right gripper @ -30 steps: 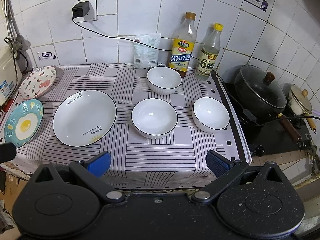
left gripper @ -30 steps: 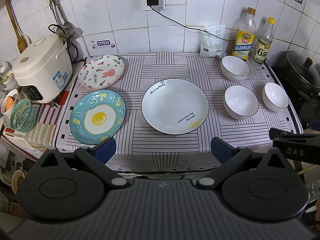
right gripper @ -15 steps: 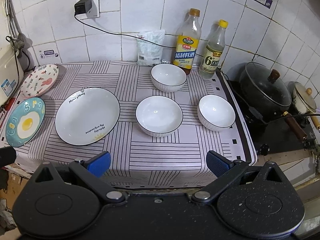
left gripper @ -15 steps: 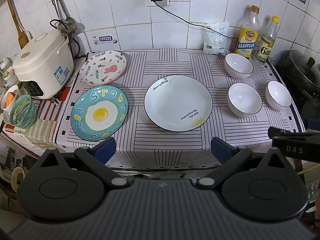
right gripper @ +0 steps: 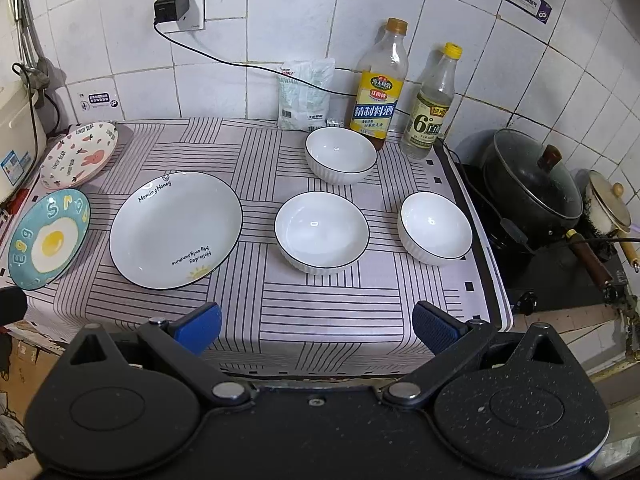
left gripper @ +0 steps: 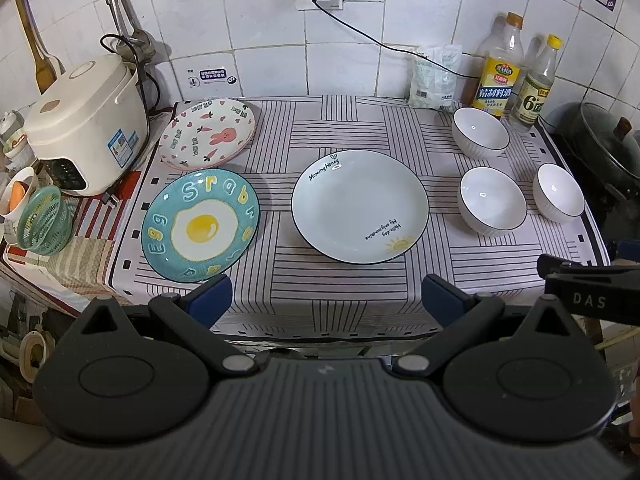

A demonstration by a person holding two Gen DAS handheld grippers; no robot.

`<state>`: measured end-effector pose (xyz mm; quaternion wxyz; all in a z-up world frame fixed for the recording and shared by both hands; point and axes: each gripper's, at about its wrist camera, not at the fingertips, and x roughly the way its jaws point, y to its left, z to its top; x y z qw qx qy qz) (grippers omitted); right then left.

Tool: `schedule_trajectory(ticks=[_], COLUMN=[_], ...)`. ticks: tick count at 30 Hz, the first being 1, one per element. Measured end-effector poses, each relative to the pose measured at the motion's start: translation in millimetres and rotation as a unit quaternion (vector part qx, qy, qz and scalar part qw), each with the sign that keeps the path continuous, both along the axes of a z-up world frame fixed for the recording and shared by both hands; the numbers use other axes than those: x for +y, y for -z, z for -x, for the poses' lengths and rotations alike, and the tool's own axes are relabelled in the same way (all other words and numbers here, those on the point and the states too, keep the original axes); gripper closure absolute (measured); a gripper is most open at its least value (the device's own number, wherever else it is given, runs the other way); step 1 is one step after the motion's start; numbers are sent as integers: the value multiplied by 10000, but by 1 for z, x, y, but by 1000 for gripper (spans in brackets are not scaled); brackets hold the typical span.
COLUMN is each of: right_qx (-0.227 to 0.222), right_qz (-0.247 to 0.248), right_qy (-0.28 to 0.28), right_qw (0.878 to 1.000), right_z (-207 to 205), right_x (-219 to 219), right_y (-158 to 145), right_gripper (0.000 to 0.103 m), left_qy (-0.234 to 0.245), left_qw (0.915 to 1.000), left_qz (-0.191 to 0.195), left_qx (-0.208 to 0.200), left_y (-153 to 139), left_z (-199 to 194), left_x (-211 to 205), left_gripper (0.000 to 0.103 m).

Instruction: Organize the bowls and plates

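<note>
On the striped cloth (left gripper: 352,292) lie a large white plate (left gripper: 360,205) (right gripper: 175,229), a teal egg plate (left gripper: 200,225) (right gripper: 48,240) and a pink rabbit plate (left gripper: 207,134) (right gripper: 79,154). Three white bowls stand to the right: a back bowl (left gripper: 480,132) (right gripper: 341,154), a middle bowl (left gripper: 492,200) (right gripper: 322,232) and a right bowl (left gripper: 559,191) (right gripper: 435,227). My left gripper (left gripper: 327,296) hangs open over the counter's front edge, before the white plate. My right gripper (right gripper: 316,323) is open too, before the middle bowl. Neither holds anything.
A rice cooker (left gripper: 86,120) stands at the left with a teal basket (left gripper: 42,222) beside it. Two bottles (right gripper: 380,84) (right gripper: 434,104) and a white bag (right gripper: 305,94) line the tiled wall. A black lidded pot (right gripper: 532,184) sits on the stove at the right.
Both grippers have drawn back and up a little, so the plates and bowls sit lower in the views. Nothing on the counter moved.
</note>
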<state>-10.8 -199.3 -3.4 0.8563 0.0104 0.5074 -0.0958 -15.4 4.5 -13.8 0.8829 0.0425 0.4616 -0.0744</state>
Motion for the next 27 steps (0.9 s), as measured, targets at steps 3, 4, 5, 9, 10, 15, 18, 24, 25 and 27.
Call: schedule_trajectory(ticks=[3, 4, 5, 9, 10, 15, 18, 24, 25, 27], right_qx=[6, -25, -96, -720, -891, -1583, -1910, -1620, -1518, -1331], right_qz=[9, -4, -40, -95, -119, -469, -807, -1617, -1701, -1901], right_qy=[-8, -27, -62, -384, -499, -982, -1298, -1578, -1561, -1522], right_qw=[10000, 10000, 9999, 9966, 9947, 9814, 9696, 9606, 9611, 9607], right_z=[-1, 0, 0, 1, 0, -14, -25, -53, -58, -64], right_x=[1, 1, 1, 3, 4, 4, 8, 20, 23, 26], right_y=[1, 1, 0, -2, -2, 11, 25, 77, 87, 110], right_gripper=[0, 0, 0, 0, 0, 0, 0, 5, 10, 12], left_qy=[29, 31, 14, 26, 23, 32, 37, -41, -95, -180], left_qw=[10000, 10000, 10000, 9989, 9988, 9986, 9987, 9990, 9989, 9980], left_qz=[10, 27, 67, 402, 412, 371, 429, 439, 459, 557], left_qx=[-14, -29, -62, -244, -272, -382, -272, -21, 58, 238], left_y=[1, 1, 2, 7, 8, 25, 43, 94, 104, 123], left_z=[-2, -3, -4, -10, -13, -33, -49, -83, -91, -103], left_x=[1, 3, 5, 17, 20, 24, 23, 19, 20, 24], left_gripper=[1, 1, 1, 1, 1, 0, 0, 5, 6, 10])
